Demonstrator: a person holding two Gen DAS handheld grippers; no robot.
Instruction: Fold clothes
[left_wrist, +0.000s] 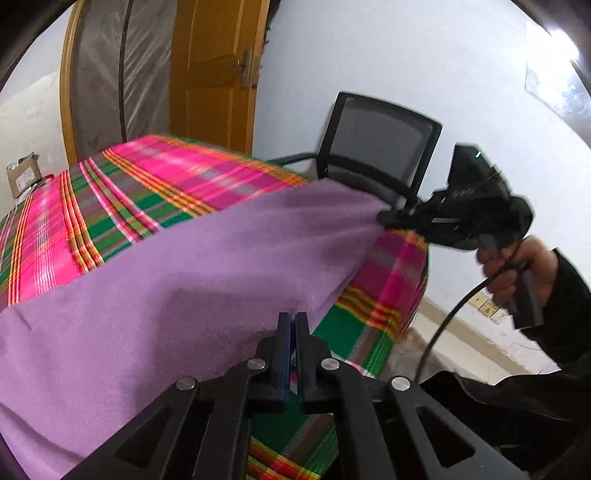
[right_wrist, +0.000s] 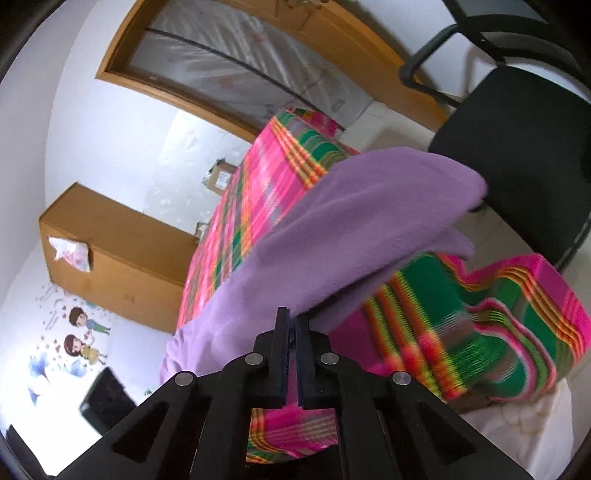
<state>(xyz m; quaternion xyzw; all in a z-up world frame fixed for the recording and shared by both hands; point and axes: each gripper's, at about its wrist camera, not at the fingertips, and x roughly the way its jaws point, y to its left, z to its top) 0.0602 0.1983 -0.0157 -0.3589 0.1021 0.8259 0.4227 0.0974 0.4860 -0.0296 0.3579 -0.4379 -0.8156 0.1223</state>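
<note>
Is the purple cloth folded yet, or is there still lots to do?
Not folded yet. Done so far: both corners are pinched. The left hand-held gripper is shut on the purple cloth at its near edge, and the right hand-held gripper grips the far corner. In hand: the cloth hangs stretched between them over the plaid table cover. Left: bringing the edges together, laying it flat and any further folds.

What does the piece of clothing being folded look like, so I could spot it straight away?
Find the table covered in a loud pink, green and orange plaid cloth. Draped over its near edge is the lilac cloth, plain and soft-looking, pinched at two spots by the left gripper and right gripper. It is the only unpatterned fabric there.
</note>
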